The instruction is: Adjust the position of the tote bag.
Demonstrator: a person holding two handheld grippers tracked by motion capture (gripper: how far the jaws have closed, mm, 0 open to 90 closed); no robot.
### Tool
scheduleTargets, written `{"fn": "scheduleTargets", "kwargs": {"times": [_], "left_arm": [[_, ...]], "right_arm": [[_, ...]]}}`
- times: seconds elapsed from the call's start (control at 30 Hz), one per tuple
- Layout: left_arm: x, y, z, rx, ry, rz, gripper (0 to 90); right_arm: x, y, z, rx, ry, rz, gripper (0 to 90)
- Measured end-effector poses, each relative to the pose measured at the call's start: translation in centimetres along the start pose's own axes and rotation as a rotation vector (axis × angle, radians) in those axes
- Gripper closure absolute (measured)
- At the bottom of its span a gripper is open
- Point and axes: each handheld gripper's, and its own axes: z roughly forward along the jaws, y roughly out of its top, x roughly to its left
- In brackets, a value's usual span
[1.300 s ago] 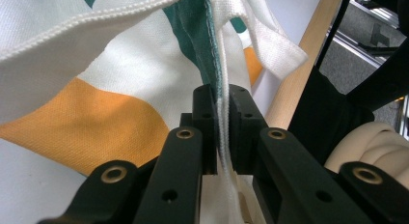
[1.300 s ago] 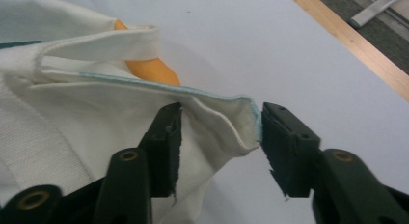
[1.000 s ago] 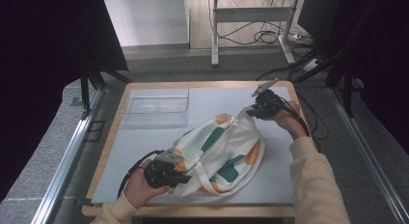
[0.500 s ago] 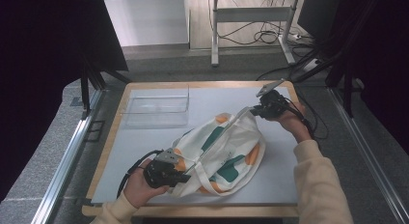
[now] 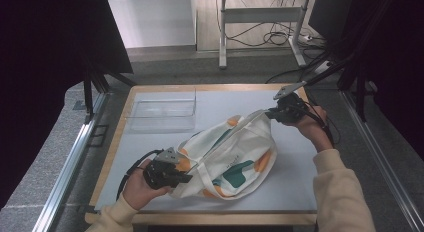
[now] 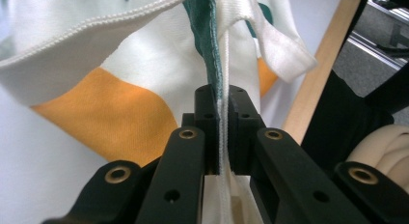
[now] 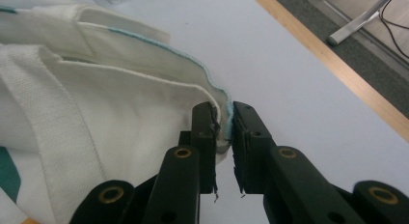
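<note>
A white cloth bag point(image 5: 227, 159) with orange and green patches lies on the desk point(image 5: 300, 172) – the left tool point(image 5: 167, 173) is clamped on its seam, the right tool point(image 5: 280, 113) has just been closing on its rim; the high view also shows a clear tray point(image 5: 162, 109)

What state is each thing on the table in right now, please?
Tote bag: lying on the mat, stretched between both tongs.
Left tongs: shut on the bag's edge.
Right tongs: shut on the bag's hem, lifting it.
Clear box: upright, empty.
</note>
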Motion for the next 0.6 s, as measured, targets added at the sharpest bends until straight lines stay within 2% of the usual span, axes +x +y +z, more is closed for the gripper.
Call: {"fn": "scheduleTargets", "kwargs": {"times": [0.2, 0.4, 0.43, 0.6], "left_arm": [[1.3, 0.8, -1.8, -0.039, 0.047, 0.003, 85.8], [2.2, 1.6, -2.9, -0.049, 0.079, 0.017, 85.8], [2.7, 1.8, -3.2, -0.053, 0.088, 0.019, 85.9], [3.9, 1.9, -3.1, -0.05, 0.072, 0.004, 85.9]], "right_arm": [[0.2, -0.5, -2.3, -0.029, -0.019, 0.002, 80.1], [0.8, -0.9, -3.9, -0.051, -0.035, 0.002, 80.2], [1.2, -1.1, -4.8, -0.063, -0.043, -0.001, 80.2], [2.0, -2.1, -5.8, -0.076, -0.041, 0.008, 80.2]]}}
